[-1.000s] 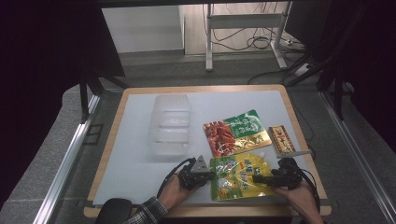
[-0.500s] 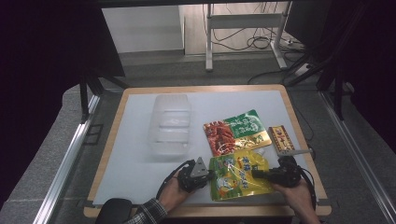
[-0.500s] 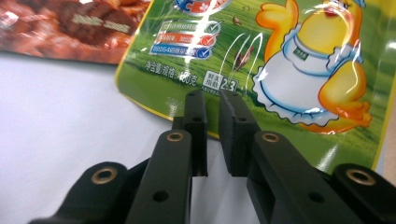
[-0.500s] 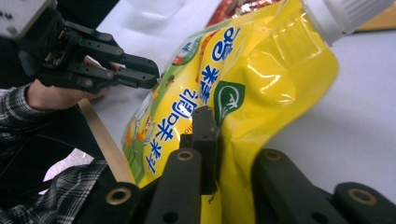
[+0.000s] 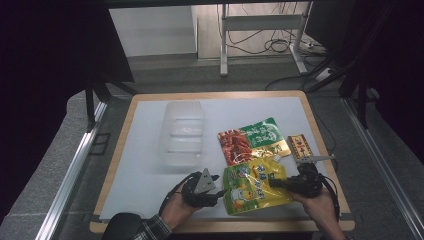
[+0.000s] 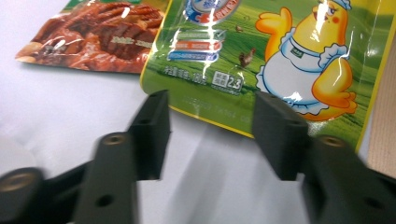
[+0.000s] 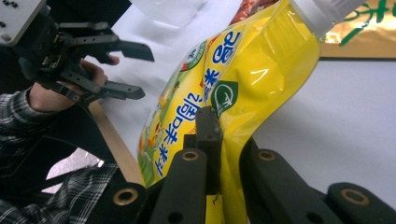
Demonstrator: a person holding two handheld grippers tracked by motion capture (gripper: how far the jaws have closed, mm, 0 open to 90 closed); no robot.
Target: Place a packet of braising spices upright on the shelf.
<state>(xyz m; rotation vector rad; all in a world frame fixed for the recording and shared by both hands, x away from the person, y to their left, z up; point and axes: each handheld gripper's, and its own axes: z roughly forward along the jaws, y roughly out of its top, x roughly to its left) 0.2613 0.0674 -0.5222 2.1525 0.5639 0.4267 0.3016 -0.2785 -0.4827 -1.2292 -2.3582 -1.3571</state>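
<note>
a: what is the right gripper (image 5: pixel 282 183) doing at this moment?

b: it is clenching the yellow pouch (image 5: pixel 255 185) at the pouch's right edge. in the right gripper view its jaws are pressing together on the foil, with the yellow pouch (image 7: pixel 224 107) rising between them and buckling a little above the pinch.

a: and the left gripper (image 5: pixel 216 187)?

b: it is standing released. its jaws have just been opening, and in the left gripper view they are gaping apart with bare white table (image 6: pixel 70 107) between them and nothing gripped. the lower edge of the yellow pouch (image 6: pixel 280 51) is lying just past the tips, with a cartoon chicken printed on it.

a: where is the pouch sitting on the table?

b: it is lying near the front edge of the white table (image 5: pixel 145 130), between the two grippers, its white screw cap pointing away from the person. its top corner is touching or overlapping the red and green snack bag (image 5: pixel 252 140), which is lying just behind it.

a: anything else nearby?

b: a clear plastic container (image 5: pixel 182 132) is standing to the left of the bags, well apart from the pouch. a small red and gold packet (image 5: pixel 299 146) is lying just right of the red and green snack bag. in the right gripper view the left gripper (image 7: pixel 133 70) is showing farther off, its jaws spread, held in a hand with a plaid sleeve (image 7: pixel 28 121).
</note>
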